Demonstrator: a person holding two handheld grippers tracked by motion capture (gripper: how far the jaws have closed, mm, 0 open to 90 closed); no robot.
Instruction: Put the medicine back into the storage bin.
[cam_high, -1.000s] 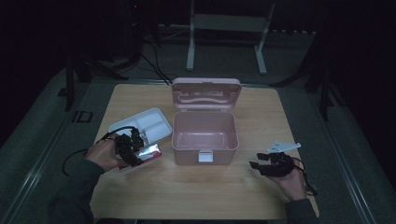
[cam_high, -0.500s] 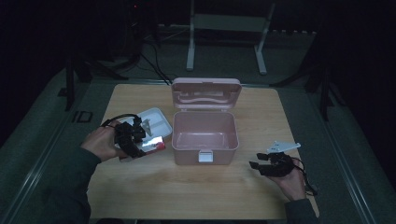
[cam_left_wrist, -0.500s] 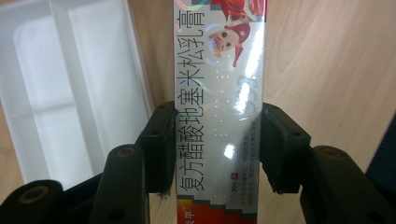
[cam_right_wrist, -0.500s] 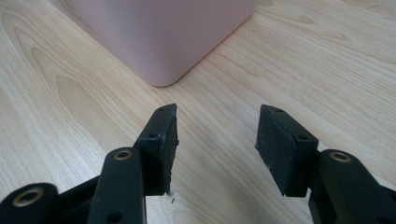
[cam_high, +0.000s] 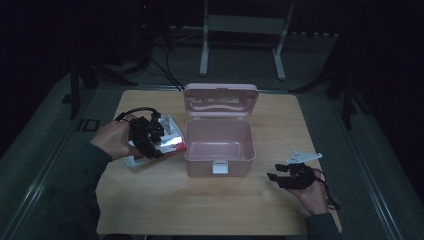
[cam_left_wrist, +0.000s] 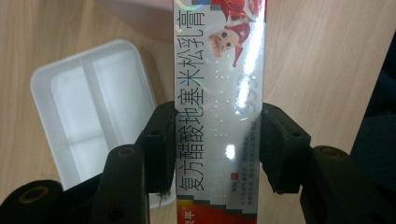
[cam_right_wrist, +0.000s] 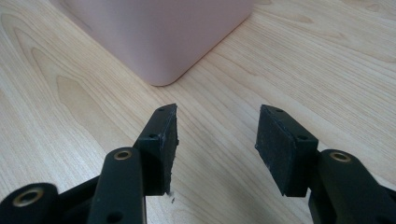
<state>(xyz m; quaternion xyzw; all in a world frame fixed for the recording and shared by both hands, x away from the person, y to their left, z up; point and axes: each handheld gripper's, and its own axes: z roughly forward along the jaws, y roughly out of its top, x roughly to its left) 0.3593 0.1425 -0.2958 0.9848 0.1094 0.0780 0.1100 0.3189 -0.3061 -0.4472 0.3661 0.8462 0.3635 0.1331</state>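
Note:
My left gripper (cam_left_wrist: 217, 142) is shut on a long silver ointment carton (cam_left_wrist: 218, 93) with printed characters and a red cartoon figure. It holds the carton lifted above the table, over a white divided tray (cam_left_wrist: 88, 107). In the high view the left gripper (cam_high: 150, 140) with the shiny carton (cam_high: 169, 143) hangs just left of the open pink box (cam_high: 219, 147). My right gripper (cam_high: 280, 179) rests low at the table's right front, open and with nothing between its fingers. In the right gripper view, the right gripper (cam_right_wrist: 217, 144) points at a corner of the pink box (cam_right_wrist: 159, 32).
The pink box's lid (cam_high: 221, 99) stands raised at the back. The white tray (cam_high: 136, 161) lies on the wooden table (cam_high: 200, 200) beneath the left hand. Dark floor, stands and cables surround the table.
The left hand has lifted the carton up off the tray area and moved it slightly toward the pink box. The right gripper has not moved.

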